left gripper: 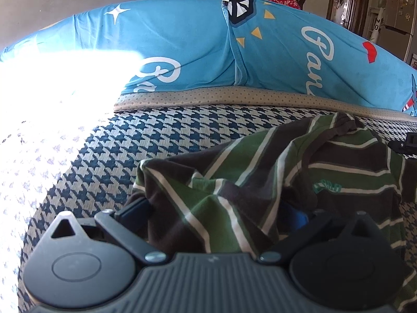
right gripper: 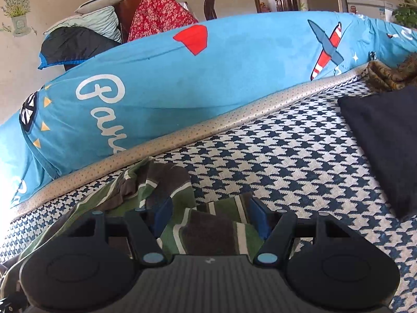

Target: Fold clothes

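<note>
Crumpled green, brown and white striped cotton shirt [left gripper: 260,182] lies on houndstooth woven mat [left gripper: 130,143]. Left gripper [left gripper: 213,219]: jaws wide, shirt bunched between, grip unclear. Right gripper [right gripper: 211,216]: jaws part-open over shirt hem, pads clear.

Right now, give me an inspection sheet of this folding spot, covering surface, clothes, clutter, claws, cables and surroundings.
Surface: houndstooth mat, sun glare on its left in the left wrist view.
Job's things: striped shirt, crumpled, unfolded.
Clutter: black cloth flat at the right; brown patterned fabric behind it.
Claws: left claw and right claw both open, shirt fabric lying between the fingers of each.
Cables: nothing seen.
Surroundings: long blue printed cushion along the back edge; piled bedding and a red floral cloth beyond.
</note>
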